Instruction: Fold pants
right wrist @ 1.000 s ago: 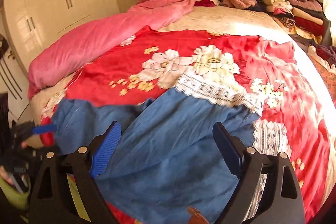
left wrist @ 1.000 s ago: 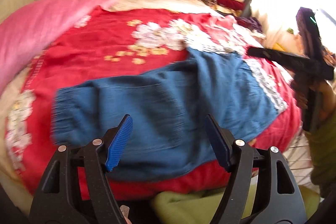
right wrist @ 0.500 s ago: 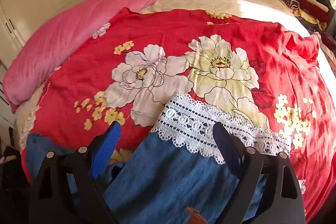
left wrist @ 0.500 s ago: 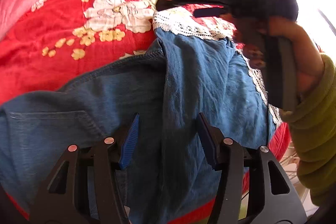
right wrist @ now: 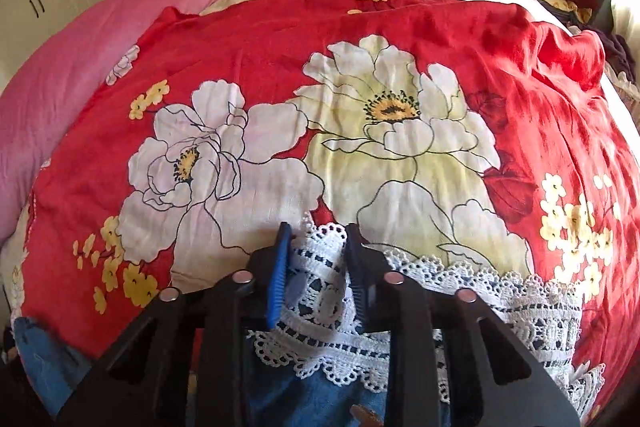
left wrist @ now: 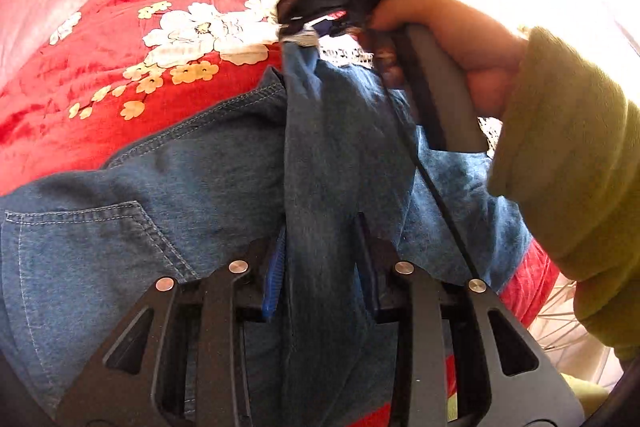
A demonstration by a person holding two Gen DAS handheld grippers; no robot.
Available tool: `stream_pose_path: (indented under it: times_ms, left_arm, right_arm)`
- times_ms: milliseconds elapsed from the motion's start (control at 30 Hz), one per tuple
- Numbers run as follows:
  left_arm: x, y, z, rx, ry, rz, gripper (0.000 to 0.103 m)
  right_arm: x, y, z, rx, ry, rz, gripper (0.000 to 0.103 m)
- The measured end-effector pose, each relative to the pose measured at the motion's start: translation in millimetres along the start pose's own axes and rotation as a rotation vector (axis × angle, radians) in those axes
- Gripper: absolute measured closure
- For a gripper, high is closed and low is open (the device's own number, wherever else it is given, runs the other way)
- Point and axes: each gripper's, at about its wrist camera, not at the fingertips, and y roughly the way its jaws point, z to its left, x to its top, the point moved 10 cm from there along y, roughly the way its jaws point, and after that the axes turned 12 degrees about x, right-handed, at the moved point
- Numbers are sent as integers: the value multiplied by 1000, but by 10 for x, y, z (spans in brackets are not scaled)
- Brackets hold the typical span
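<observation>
Both have just closed: left hand-held gripper (left wrist: 320, 263) pinches the pants (left wrist: 160, 195) mid-fold, right hand-held gripper (right wrist: 316, 267) clamps the lace hem (right wrist: 500, 307); lift evenly, keeping both grips firm

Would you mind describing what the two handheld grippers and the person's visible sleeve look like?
The left gripper and the right gripper match: black plastic frames with triangular cut-outs and round silver pivot pins. On each, the one pad face on show is ribbed blue. In the left wrist view, the right gripper has a grey handle, and the sleeve beside it is olive-green and fleecy.
</observation>
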Motion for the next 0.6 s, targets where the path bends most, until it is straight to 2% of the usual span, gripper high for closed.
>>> stream_pose_path:
  times_ms: [200,433,467,533,600]
  left_arm:
    - [14,-40,18,-6,-19,-19,76]
    - [48,-35,27,4,-12,-36,75]
    - [48,-34,25,11,-7,-38,81]
    - [14,-45,-21,24,25,-29,103]
    - [6,-72,-31,42,55,-34,103]
  right_arm:
    - [-81,-733,-209,76,46,-90,89]
    - [-374,-1485,-477,104,81,-184,89]
    - [-447,-1588,-519,103,86,-194,89]
    - [-606,-1754,-592,107,97,-202,89]
    - [-763,-1869,-657,108,108,-203,93]
